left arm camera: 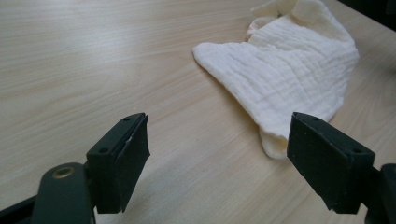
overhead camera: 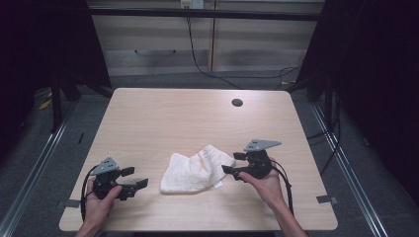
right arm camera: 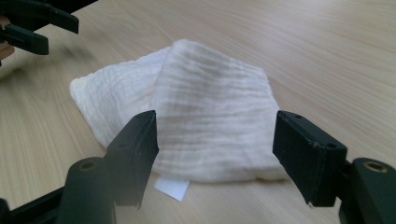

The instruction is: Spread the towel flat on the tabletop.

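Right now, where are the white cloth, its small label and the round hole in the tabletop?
white cloth (overhead camera: 195, 172), high view, middle of the crumpled fabric.
label (right arm camera: 171, 188), right gripper view, flat white tag sticking out under the cloth's near edge.
round hole (overhead camera: 237, 102), high view, centre of the dark opening.

cloth (left arm camera: 289, 70): far corner cut off beyond left tool | label (right arm camera: 171, 187): tucked partly under cloth before right tool, print unreadable
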A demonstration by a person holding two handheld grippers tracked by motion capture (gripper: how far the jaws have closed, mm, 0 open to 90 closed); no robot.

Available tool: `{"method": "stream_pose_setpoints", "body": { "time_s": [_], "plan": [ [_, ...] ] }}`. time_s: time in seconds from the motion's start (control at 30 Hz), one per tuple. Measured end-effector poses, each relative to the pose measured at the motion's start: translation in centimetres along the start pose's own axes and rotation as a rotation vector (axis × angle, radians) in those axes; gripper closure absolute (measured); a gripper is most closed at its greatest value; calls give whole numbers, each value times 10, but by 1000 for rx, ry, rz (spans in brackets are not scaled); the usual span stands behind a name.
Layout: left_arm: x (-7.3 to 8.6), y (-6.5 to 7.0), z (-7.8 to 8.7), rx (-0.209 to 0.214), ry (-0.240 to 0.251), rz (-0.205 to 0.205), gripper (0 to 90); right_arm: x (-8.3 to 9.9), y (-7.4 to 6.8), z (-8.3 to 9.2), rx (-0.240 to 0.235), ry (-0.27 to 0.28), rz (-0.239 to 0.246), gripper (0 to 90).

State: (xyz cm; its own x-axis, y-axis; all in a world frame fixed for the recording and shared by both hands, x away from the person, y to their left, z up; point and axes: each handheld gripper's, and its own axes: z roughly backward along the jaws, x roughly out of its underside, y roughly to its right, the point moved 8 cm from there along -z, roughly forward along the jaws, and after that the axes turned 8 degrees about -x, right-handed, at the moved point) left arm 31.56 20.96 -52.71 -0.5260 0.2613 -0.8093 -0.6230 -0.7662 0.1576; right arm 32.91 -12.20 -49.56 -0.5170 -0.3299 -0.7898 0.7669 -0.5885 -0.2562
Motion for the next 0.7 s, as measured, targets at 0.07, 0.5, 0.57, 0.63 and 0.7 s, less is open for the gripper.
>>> {"method": "stream_pose_setpoints", "body": {
  "time_s": [0.07, 0.5, 0.57, 0.63, 0.7],
  "plan": [
    [0, -1, 1, -2, 0, 0, 207, -3, -4, -9, -7, -31, 23, 287],
    [1, -7, 0, -1, -5, 22, 207, -24, -9, -61, -42, -113, 64, 267],
    [1, -6, 1, -2, -5, 12, 207, -16, -7, -74, -47, -154, 55, 290],
    [1, -6, 1, -2, -7, 9, 207, -9, -7, -81, -46, -185, 59, 380],
    [1, -6, 1, -4, -7, 8, 207, -4, -7, -86, -39, -199, 69, 522]
  ]
}}
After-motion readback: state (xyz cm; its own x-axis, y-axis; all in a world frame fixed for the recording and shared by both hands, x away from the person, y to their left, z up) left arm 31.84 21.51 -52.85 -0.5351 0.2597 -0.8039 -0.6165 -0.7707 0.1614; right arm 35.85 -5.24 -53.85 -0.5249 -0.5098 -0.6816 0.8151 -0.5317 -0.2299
